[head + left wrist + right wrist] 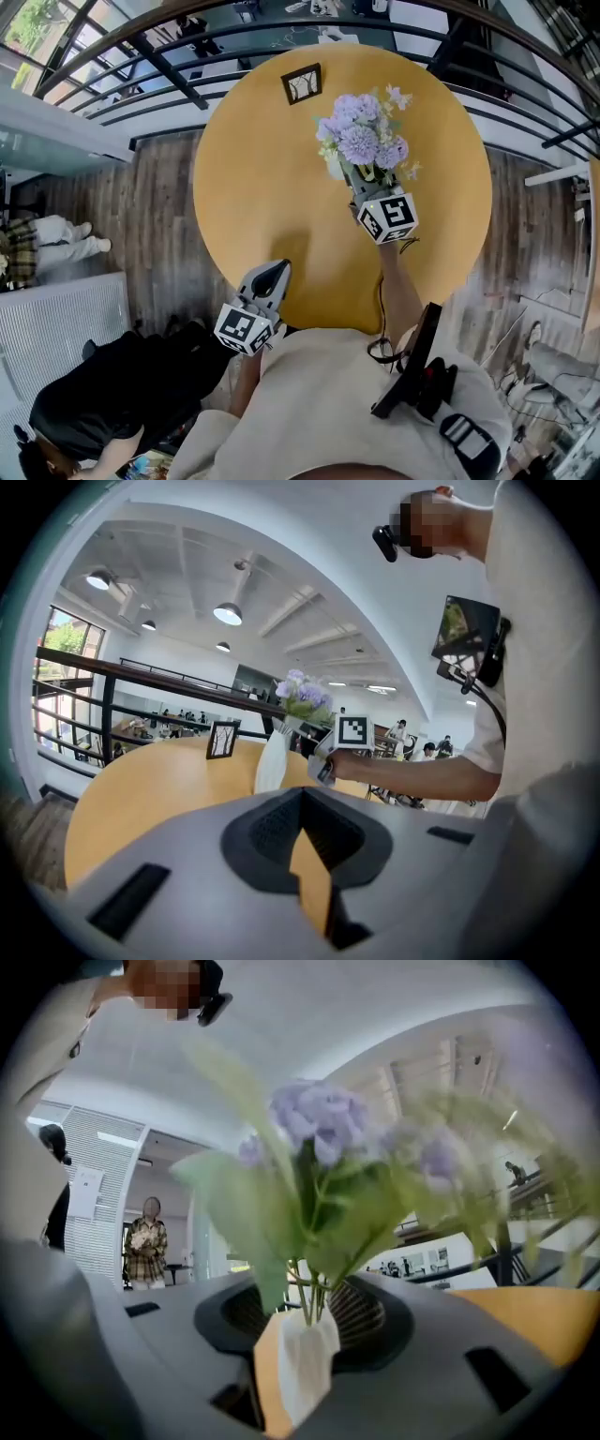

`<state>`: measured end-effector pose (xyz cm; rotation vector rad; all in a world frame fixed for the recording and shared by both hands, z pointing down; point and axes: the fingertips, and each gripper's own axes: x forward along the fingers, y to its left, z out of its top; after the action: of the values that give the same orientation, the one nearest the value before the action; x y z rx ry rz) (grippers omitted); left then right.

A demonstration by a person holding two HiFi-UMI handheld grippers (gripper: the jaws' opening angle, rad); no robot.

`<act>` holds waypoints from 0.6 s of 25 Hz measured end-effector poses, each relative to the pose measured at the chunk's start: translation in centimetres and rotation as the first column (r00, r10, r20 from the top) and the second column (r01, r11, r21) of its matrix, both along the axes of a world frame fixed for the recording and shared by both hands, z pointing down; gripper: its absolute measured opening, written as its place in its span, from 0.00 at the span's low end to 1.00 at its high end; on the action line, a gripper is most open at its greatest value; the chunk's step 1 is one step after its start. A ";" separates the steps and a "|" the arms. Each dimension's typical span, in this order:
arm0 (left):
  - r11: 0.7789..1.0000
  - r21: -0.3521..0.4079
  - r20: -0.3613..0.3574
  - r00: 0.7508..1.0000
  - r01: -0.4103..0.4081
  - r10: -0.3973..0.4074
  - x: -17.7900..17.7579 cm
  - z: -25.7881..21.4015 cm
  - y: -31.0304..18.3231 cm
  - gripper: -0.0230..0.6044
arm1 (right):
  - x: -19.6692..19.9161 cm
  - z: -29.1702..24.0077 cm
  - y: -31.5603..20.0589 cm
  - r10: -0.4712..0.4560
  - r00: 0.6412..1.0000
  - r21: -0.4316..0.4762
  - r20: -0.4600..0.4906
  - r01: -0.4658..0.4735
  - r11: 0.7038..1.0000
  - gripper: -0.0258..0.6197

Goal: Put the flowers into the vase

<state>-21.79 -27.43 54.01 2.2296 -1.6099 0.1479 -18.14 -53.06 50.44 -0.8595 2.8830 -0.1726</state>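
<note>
My right claw (302, 1335): part open, loose around the tall white vase (305, 1363) mouth, gripping nothing | bunch of purple flowers (361, 139): standing in that vase on the round yellow table (253, 187) | next: I'd back out level, clear of the stems | my left claw (307, 855): narrowly open, empty.

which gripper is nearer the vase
Right. The right gripper is at the vase, flower stems between its jaws; the left gripper sits apart at the near edge of the table.

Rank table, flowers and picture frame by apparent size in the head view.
1. table: largest by far.
2. flowers: much smaller. They stand above the tabletop, nearer the camera, which may flatter them a little.
3. picture frame: smallest, clearly under the flowers' spread.
</note>
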 end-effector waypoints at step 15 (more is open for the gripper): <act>0.997 0.068 0.013 0.999 -0.037 0.036 2.5 -2.1 -0.3 0.05 | 4.5 8.0 4.5 -0.040 0.988 -0.206 -0.146 0.009 0.978 0.37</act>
<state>-19.28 -27.69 51.87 2.3143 -1.6038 0.1181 -13.59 -48.52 58.42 -0.9067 3.0568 -0.4331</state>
